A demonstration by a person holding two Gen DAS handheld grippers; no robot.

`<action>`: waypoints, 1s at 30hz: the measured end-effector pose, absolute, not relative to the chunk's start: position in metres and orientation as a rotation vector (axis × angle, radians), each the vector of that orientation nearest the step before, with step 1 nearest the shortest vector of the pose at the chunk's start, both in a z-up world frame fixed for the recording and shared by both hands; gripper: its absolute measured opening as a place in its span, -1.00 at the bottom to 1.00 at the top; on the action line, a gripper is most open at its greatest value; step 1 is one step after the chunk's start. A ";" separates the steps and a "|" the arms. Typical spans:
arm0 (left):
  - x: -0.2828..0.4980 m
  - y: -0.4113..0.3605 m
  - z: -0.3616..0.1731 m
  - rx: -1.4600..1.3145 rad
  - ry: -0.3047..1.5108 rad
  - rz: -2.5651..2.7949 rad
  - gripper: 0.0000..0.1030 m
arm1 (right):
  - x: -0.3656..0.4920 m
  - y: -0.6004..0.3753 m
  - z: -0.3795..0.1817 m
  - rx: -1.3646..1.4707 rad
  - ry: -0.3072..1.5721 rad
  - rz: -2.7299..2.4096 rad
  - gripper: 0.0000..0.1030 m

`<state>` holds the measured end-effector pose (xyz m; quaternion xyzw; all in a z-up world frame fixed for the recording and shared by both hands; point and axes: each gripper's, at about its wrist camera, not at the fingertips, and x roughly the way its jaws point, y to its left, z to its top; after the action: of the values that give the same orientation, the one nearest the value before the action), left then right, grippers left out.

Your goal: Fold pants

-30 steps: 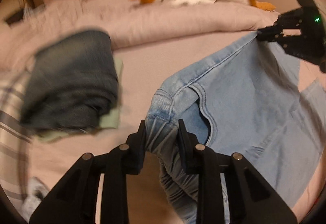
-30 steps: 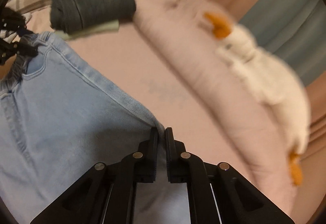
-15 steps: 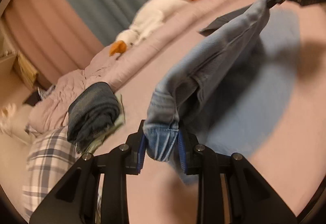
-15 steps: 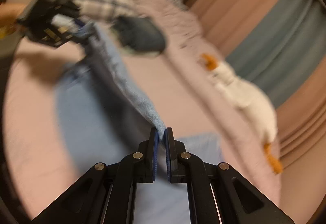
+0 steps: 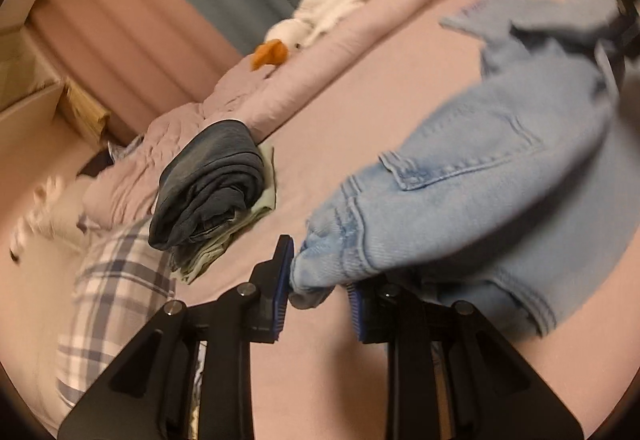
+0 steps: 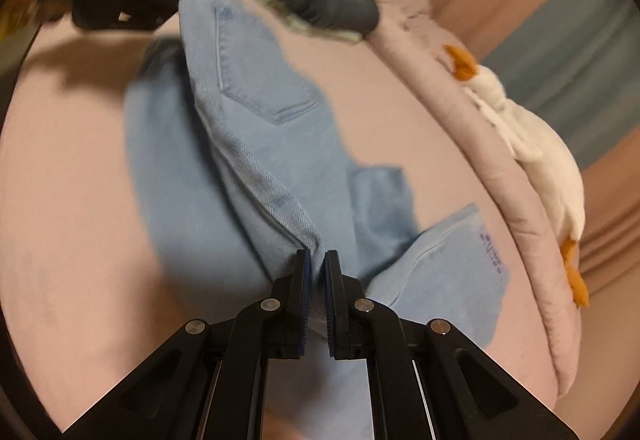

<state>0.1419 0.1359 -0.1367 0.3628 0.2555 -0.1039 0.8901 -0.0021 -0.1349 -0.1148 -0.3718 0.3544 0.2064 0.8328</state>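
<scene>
1. A pair of light blue jeans (image 5: 480, 176) is held up over a pink bed (image 5: 360, 92) by two hand-held grippers, one at each end of a long fold, so that the cloth is carried lengthwise instead of being dragged across the sheet.

2. The waistband end is pinched by the left gripper (image 5: 318, 286); its blue-padded fingers (image 5: 280, 280) stand fairly far apart because a thick bunch of denim fills the gap between them.

3. A thin folded edge farther down the jeans is clamped by the right gripper (image 6: 316, 272), whose fingers are drawn narrow, nearly together, on the cloth.

4. In the right wrist view a back pocket (image 6: 260, 80) is turned upward and the fabric is creased along the line between the two grips, which suggests that one leg is being laid over the other.

5. The lower layer and a hem (image 6: 460, 252) are seen resting on the sheet, while the upper fold is lifted and blurred by motion.

6. A dark folded garment (image 5: 212, 180) is stacked on a pale green one just beside the working area, judged to be the pile for finished items.

7. A white plush goose (image 5: 336, 0) is left lying along the rolled quilt (image 5: 256, 88) at the far edge, well apart from the jeans.
</scene>
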 end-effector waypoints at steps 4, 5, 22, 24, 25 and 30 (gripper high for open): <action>0.127 0.138 -0.169 0.826 0.596 -0.264 -0.53 | -0.019 -0.129 -0.135 -0.833 0.794 0.497 -0.91; 0.121 0.138 -0.179 0.853 0.606 -0.268 -0.54 | -0.025 -0.129 -0.146 -0.833 0.825 0.517 -0.91; 0.100 0.164 -0.172 0.766 0.691 -0.196 0.04 | -0.036 -0.140 -0.148 -0.741 0.845 0.510 -0.87; 0.093 0.182 -0.161 0.688 0.708 -0.180 0.12 | -0.037 -0.141 -0.145 -0.742 0.868 0.520 -0.85; 0.090 0.189 -0.155 0.652 0.711 -0.174 0.12 | -0.038 -0.144 -0.140 -0.724 0.868 0.528 -0.85; 0.084 0.188 -0.124 0.446 0.705 -0.197 0.11 | -0.028 -0.155 -0.105 -0.454 0.827 0.576 -0.85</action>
<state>0.0838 0.1880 -0.1245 0.2164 0.3420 -0.0957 0.9094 -0.0283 -0.1549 -0.1054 -0.2157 0.3928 0.2736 0.8511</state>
